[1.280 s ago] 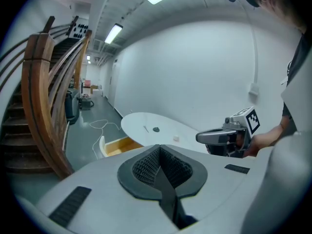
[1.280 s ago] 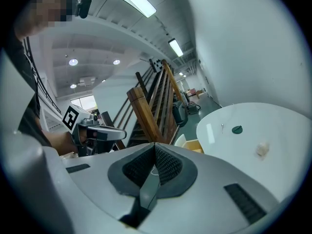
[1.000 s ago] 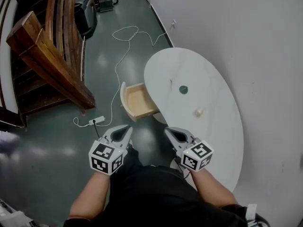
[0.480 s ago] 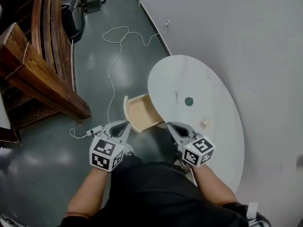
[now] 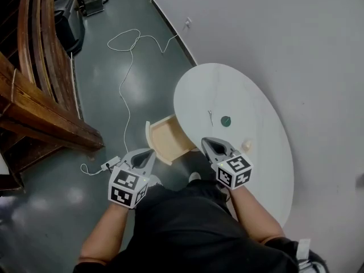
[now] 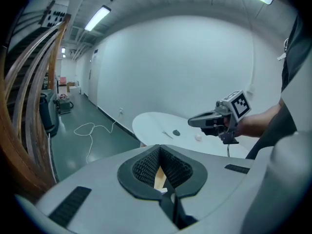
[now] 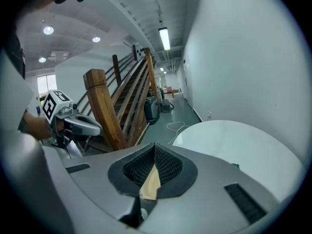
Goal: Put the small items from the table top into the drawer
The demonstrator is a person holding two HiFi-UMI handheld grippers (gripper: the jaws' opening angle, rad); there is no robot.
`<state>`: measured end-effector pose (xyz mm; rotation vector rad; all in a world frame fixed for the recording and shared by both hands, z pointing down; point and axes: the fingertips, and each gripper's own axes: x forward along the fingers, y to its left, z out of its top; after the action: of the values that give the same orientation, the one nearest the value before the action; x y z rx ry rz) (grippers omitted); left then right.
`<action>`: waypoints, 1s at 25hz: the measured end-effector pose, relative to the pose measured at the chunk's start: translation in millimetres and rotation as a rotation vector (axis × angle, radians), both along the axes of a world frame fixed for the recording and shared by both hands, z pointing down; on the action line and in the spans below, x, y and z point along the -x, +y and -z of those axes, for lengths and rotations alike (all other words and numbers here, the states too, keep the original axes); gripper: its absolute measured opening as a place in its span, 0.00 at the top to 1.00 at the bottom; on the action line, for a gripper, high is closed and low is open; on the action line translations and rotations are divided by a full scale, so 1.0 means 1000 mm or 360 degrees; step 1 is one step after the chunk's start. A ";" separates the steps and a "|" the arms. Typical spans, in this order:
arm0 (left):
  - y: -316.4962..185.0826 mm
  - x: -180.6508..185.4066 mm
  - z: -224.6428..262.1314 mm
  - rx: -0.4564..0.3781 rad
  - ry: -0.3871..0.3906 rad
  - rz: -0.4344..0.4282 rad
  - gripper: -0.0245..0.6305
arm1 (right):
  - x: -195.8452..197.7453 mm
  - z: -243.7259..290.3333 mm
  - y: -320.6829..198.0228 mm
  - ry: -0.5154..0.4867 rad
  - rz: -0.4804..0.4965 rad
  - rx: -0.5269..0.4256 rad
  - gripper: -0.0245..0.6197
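We hold the left gripper [image 5: 148, 153] and right gripper [image 5: 209, 144] with jaws closed and empty. On the table [image 5: 227, 87] a thin metal item [image 5: 210, 117] lies with its long axis pointing away from us, beside a green disc [image 5: 226, 120]. A pale ball [image 5: 247, 145] lies nearer. The drawer [image 5: 168, 136] stands open at the table's left edge.

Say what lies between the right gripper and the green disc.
Nothing: in the head view, only bare table top separates the right gripper from the green disc.

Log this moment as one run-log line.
left gripper: shut, empty | right gripper: shut, empty | drawer: open | table: green disc, pale item, thin item
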<state>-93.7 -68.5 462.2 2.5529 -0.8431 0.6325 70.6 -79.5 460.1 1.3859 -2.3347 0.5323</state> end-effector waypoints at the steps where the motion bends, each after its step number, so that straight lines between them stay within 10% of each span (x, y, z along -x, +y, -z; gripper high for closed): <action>1: -0.003 0.001 -0.002 -0.0001 -0.0008 0.0000 0.94 | -0.007 -0.006 -0.005 0.0047 -0.0018 0.0008 0.96; 25: -0.041 -0.014 -0.033 0.0144 -0.0149 0.0318 0.94 | -0.135 -0.170 -0.117 0.0329 -0.0272 0.0488 0.87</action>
<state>-79.9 -109.0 495.4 2.3369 -1.0604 0.7134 205.7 -196.9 630.5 1.4236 -1.8923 0.7252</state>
